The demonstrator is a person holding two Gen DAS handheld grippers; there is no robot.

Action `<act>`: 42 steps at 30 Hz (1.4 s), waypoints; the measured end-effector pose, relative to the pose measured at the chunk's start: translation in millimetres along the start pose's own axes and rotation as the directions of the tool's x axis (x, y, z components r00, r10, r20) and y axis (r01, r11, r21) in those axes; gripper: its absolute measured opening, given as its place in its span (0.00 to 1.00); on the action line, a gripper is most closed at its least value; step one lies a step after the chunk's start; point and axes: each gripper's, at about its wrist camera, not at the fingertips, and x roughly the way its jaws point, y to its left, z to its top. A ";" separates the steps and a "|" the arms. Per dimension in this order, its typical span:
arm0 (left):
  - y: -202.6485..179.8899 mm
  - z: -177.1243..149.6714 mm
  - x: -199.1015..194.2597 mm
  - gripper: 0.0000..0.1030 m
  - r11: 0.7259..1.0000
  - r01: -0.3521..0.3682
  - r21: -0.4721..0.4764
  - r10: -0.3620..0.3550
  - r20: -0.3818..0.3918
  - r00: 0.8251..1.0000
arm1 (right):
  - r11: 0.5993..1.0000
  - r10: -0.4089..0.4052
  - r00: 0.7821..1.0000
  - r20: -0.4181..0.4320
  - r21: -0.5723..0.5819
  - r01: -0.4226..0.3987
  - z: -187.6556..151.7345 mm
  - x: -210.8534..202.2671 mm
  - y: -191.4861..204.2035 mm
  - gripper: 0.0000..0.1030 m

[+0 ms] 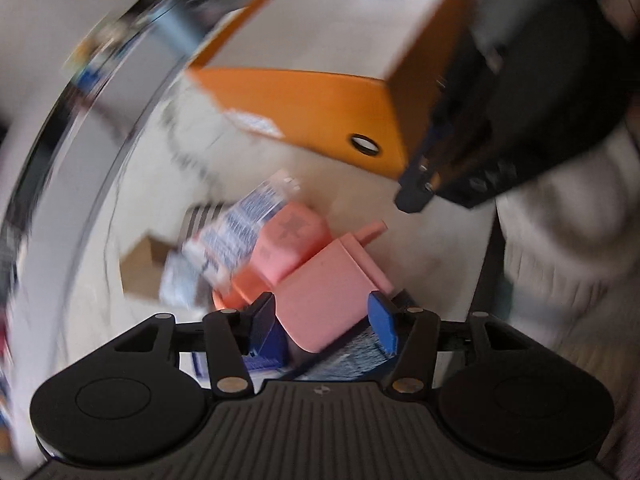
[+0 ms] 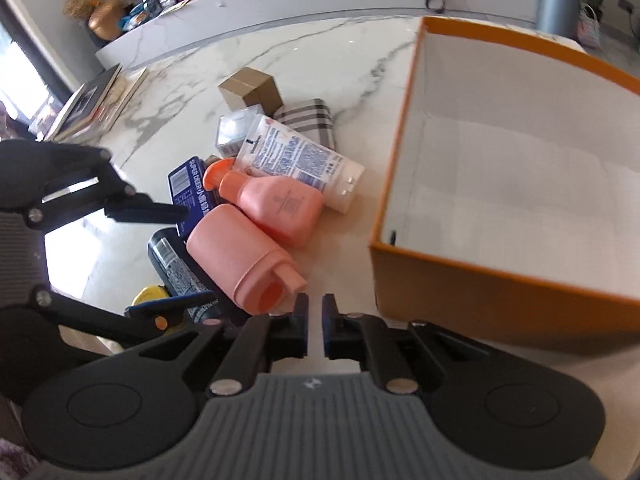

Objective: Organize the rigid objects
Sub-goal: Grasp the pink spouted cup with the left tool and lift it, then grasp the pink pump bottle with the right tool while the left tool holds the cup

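Smooth, matte pink plastic throughout: the pink flip-cap bottle (image 2: pixel 240 256) lying on its side on the white veined marble table (image 2: pixel 304 52), rounded body, stepped shoulder, cap with a small tab and an orange inner face turned toward the right gripper (image 2: pixel 315 312). Just behind that bottle, touching it, a second pink bottle (image 2: pixel 280 208), flatter and squarer, with an orange pump head (image 2: pixel 216 172). Behind that again, leaning on it, a glossy white tube (image 2: pixel 296 156) dense with blue print. Farther back from the flip-cap bottle, a plain brown cardboard cube (image 2: pixel 250 88), a clear faceted box (image 2: pixel 234 128) and a grey checked packet (image 2: pixel 310 118). To the bottle's left, pressed close, a dark blue printed box (image 2: pixel 188 188), a black cylindrical can (image 2: pixel 176 264) and something yellow (mostly hidden). To its right, apart, the orange cardboard box (image 2: pixel 496 296), open-topped, white inside. Left gripper (image 1: pixel 320 320) straddling the flip-cap bottle (image 1: pixel 328 300), blue pads (image 1: pixel 382 320) standing off either side, not pressing, nothing gripped; left view badly smeared. Right gripper's jaws nearly together with only a thin slit between, holding nothing, just beside the bottle's cap. White knitted sleeve (image 1: pixel 560 248) behind the right gripper in the left view.
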 end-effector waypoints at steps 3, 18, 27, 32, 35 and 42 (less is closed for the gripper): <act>-5.2 4.3 7.9 0.62 0.989 0.004 0.150 -0.003 -0.008 1.000 | 0.999 0.020 1.000 -0.004 0.028 -0.019 -0.6 -1.6 -1.7 0.11; -28.6 34.0 53.0 0.68 0.798 0.203 0.567 -0.150 -0.139 0.979 | 0.995 0.056 0.997 -0.043 0.089 -0.052 -1.9 12.1 -15.9 0.29; -26.9 33.5 55.8 0.63 0.858 0.209 0.469 -0.176 -0.115 0.978 | 0.990 0.047 0.998 -0.043 0.132 -0.041 -1.1 11.7 -28.2 0.31; -6.5 20.8 30.7 0.62 0.978 0.105 0.179 -0.103 -0.019 0.994 | 0.992 0.046 0.999 -0.025 0.117 -0.043 -1.2 3.2 -26.8 0.31; 9.7 5.2 17.1 0.62 0.995 0.053 -0.083 -0.051 0.026 0.998 | 0.996 0.043 0.999 -0.007 0.084 -0.042 -1.1 -3.6 -20.9 0.31; 55.5 -43.3 -27.2 0.62 0.733 0.027 -0.679 0.048 0.091 0.995 | 0.996 0.039 0.998 0.046 -0.085 -0.035 0.2 -19.2 11.4 0.31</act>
